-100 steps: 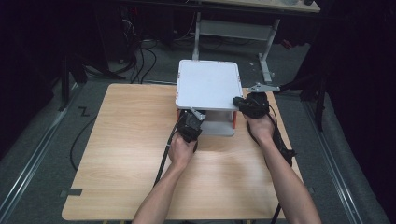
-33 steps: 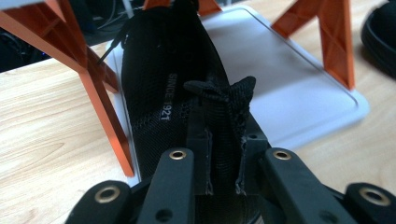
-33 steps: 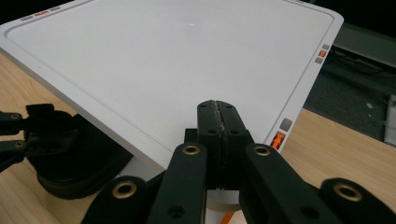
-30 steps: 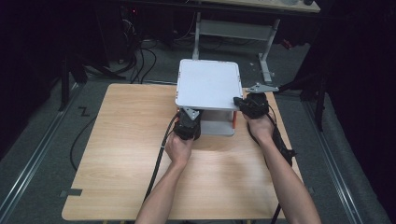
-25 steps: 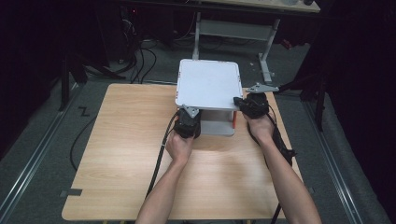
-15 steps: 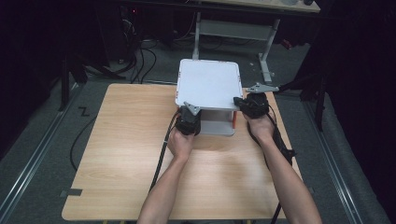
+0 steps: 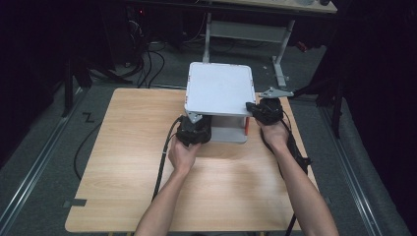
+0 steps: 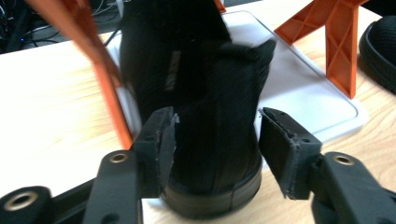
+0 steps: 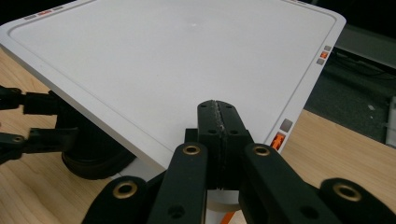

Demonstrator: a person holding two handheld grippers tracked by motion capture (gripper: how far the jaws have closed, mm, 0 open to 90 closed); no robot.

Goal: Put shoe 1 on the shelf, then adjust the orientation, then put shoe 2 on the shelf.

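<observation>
A white two-tier rack (image 7: pixel 219 88) on orange legs (image 8: pixel 341 46) stands at the table's far middle. On its lower tray (image 8: pixel 303 93) stands a black boot (image 8: pixel 205 93), heel toward me. My left gripper (image 8: pixel 217 149) is at the rack's front left (image 7: pixel 194 129), with its jaws on either side of the boot's heel. They have just been opening, and a gap shows at the right pad (image 8: pixel 280 149). My right gripper (image 9: pixel 218 112) is shut with nothing between its pads, over the top shelf's (image 9: pixel 163 60) right edge (image 7: pixel 265 109).
A second black shoe (image 8: pixel 378 51) lies on the wooden table (image 7: pixel 123 147) beside the rack's lower tray. Cables trail from both grippers toward the person. Beyond the table's far edge stand a desk frame and loose cables on the floor.
My left gripper edged in under the rack's front left, then came back slightly toward the person. The right hand and the rack have kept still.
</observation>
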